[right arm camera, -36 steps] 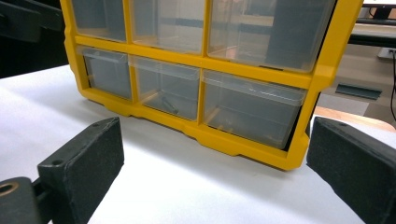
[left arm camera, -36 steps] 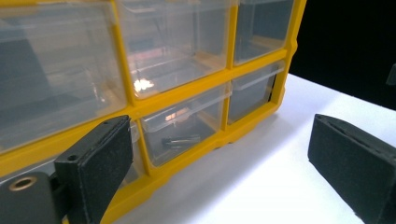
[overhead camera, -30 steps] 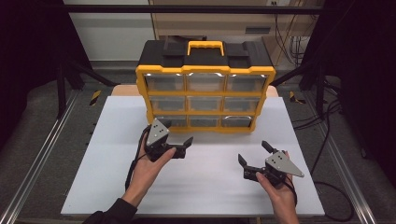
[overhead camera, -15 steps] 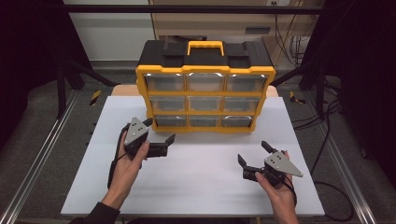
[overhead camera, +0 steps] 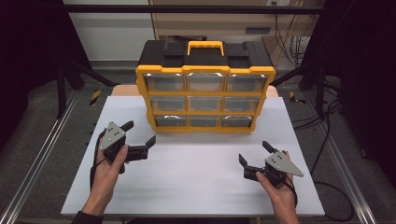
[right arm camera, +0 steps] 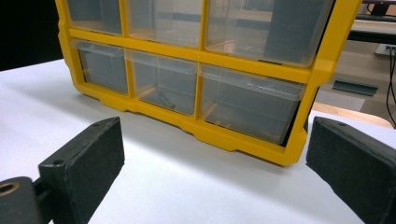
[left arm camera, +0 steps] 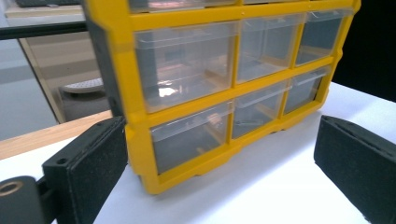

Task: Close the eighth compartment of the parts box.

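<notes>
A yellow and black drawer cabinet (overhead camera: 205, 93) with a yellow handle stands at the back of the white tabletop (overhead camera: 196, 186). It has three rows of clear drawers, all pushed in. My left gripper (overhead camera: 138, 133) hovers open just left of the cabinet's lower left corner, holding nothing. In the left gripper view that gripper (left arm camera: 219, 172) frames the corner of the cabinet (left arm camera: 140, 154). My right gripper (overhead camera: 254, 153) is open and holds nothing, in front of the cabinet's right side. In the right gripper view that gripper (right arm camera: 215, 168) faces the bottom drawers (right arm camera: 163, 81), where small dark parts lie.
Metal rails (overhead camera: 42, 149) run along both sides of the table. Black stand legs (overhead camera: 70, 74) and cables (overhead camera: 327, 126) sit beyond the edges. A wooden surface (overhead camera: 123, 90) shows behind the white top. Open white tabletop lies between the two grippers.
My left gripper has slid leftward, from in front of the cabinet's left drawers to beside its lower left corner. The right gripper has stayed put.
</notes>
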A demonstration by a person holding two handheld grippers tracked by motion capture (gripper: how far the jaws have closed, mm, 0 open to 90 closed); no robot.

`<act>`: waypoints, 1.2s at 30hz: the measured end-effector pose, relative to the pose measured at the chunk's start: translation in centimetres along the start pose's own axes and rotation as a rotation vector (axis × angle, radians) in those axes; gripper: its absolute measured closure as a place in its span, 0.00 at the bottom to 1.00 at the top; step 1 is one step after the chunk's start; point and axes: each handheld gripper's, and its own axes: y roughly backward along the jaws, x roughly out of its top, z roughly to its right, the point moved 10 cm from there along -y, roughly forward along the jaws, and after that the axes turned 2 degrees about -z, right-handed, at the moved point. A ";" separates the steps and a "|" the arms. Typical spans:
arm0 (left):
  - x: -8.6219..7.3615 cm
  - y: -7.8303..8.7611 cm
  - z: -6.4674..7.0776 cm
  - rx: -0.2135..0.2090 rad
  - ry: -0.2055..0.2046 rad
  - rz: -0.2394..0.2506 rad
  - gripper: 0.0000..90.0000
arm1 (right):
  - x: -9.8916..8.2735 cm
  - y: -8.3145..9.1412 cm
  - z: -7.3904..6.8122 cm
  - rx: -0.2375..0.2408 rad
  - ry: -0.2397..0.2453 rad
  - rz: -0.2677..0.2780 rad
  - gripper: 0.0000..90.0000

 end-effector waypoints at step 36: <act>1.4 5.1 -4.1 0.018 -0.018 0.053 0.03 | 0.0 0.3 0.2 0.016 -0.033 -0.003 0.08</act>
